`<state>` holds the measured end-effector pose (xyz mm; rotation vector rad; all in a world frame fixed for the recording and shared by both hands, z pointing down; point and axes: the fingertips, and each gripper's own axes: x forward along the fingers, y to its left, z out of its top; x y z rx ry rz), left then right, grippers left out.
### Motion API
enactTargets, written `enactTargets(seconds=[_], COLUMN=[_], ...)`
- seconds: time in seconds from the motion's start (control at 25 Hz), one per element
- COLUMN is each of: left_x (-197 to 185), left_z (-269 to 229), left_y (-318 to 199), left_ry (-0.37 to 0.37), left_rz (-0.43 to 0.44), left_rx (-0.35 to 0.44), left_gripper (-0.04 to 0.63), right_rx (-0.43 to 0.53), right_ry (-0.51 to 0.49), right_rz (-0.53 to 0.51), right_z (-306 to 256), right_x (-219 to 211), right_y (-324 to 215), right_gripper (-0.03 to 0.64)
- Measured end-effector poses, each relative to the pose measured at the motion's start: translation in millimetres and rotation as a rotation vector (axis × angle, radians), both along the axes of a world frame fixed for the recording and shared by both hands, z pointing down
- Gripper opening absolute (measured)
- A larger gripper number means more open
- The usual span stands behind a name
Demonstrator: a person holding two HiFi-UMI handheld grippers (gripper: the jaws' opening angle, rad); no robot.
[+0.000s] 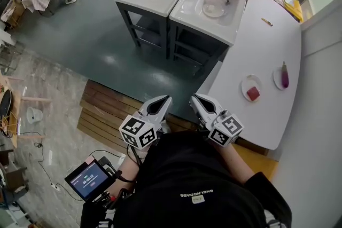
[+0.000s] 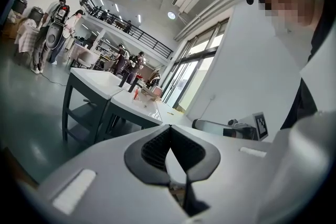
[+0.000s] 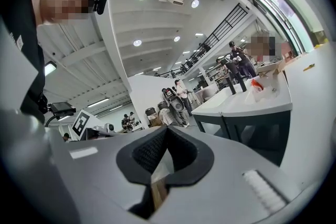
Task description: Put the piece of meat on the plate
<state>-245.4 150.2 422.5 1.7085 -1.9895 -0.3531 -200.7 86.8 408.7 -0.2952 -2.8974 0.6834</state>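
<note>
Currently left gripper (image 1: pixel 160 102) jaws pressed together, empty; right gripper (image 1: pixel 199 100) same. Ahead and to right, red squarish piece of meat (image 1: pixel 253 94) sits on small round white plate (image 1: pixel 246 84) on curved white table (image 1: pixel 256 45), well apart from jaws; right gripper nearer.

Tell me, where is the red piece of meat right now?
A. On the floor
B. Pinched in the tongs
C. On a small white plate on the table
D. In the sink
C: the piece of meat lies on a small white plate on the white table, beside a second plate that holds a purple eggplant.
</note>
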Motion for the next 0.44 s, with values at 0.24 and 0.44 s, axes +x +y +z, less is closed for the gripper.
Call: enactTargets(seconds=[0.24,0.44], left_x=[9.5,8.8], left_z=[-1.4,-2.8], left_y=[-4.8,-9.3], left_ry=[0.009,0.013], left_rz=[0.04,0.048], left_rx=[-0.006,-0.007], left_gripper=[0.017,0.017], right_rx=[-0.011,-0.017], right_ry=[0.003,0.0], right_rz=[0.026,0.034], right_z=[-3.0,-5.7], right_x=[8.5,9.4], right_y=[-1.9,-6.8], right_gripper=[0.005,0.005])
